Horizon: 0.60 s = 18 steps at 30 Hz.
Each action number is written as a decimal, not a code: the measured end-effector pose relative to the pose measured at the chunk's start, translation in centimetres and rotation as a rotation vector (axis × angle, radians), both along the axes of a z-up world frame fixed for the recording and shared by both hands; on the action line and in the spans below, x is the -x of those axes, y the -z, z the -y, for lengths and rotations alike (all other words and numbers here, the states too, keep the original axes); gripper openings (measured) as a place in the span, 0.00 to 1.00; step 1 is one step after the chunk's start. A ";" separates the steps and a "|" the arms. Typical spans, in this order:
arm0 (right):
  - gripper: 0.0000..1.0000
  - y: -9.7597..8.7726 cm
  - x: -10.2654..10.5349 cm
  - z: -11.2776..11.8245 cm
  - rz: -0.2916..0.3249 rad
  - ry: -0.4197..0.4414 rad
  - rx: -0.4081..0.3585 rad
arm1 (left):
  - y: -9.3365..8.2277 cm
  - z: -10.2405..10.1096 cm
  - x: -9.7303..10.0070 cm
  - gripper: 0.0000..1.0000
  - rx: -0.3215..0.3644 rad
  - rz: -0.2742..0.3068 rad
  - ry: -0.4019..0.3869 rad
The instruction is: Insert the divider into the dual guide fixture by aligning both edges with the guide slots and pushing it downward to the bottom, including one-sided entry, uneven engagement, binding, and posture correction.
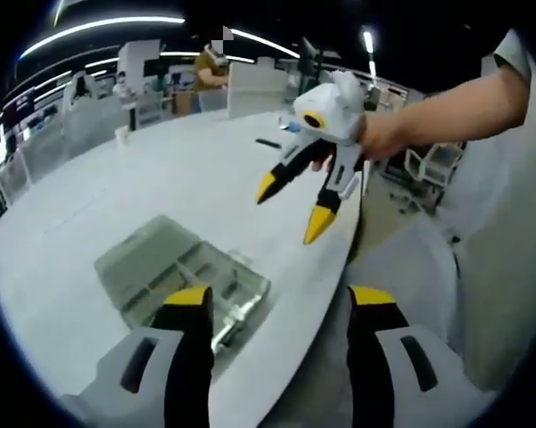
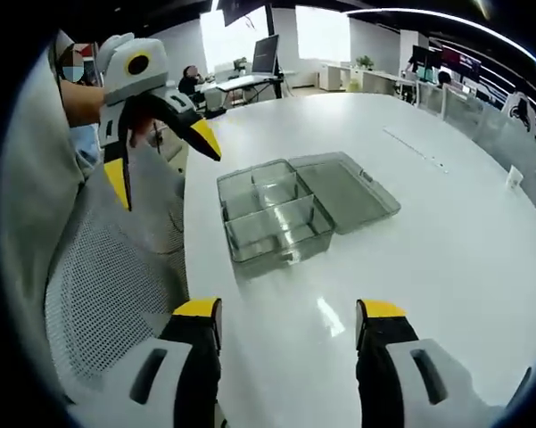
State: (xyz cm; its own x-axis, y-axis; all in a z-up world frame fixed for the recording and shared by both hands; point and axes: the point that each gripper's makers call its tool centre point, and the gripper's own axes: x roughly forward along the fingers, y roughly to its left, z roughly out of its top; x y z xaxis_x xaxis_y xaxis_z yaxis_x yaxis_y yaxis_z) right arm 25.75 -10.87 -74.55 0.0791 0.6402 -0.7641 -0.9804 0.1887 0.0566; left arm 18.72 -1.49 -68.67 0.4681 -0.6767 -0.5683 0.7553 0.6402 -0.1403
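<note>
left tongs (image 1: 281,303) open, empty | right tongs (image 2: 288,312) open, empty | clear compartment box (image 2: 281,214) on white desk (image 2: 428,232), lid flat beside | divider inside, looks thin stiff light slippery plastic; grip top edge mid-span

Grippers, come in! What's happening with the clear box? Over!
Left gripper and right gripper open, empty, in the air. Clear box on the white table, lid open. Nothing blocking.
</note>
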 end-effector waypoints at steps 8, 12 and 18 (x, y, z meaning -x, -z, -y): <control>0.55 2.0 -0.6 0.0 -0.005 -0.038 0.059 | 0.3 -0.1 0.1 0.62 0.003 -0.009 -0.005; 0.54 2.6 -0.8 -0.1 0.002 -0.057 0.080 | 0.4 -0.1 0.0 0.64 0.003 -0.012 -0.008; 0.53 3.5 -1.2 0.0 -0.004 -0.074 0.109 | 0.5 -0.3 -0.2 0.67 -0.001 -0.010 -0.009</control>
State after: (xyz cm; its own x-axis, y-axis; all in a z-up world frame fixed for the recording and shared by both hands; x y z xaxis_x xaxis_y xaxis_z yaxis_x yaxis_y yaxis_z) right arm 26.95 -10.85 -78.08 0.0312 0.5574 -0.8296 -0.9917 0.1207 0.0438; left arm 18.92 -1.15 -69.21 0.4680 -0.6724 -0.5734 0.7483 0.6467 -0.1476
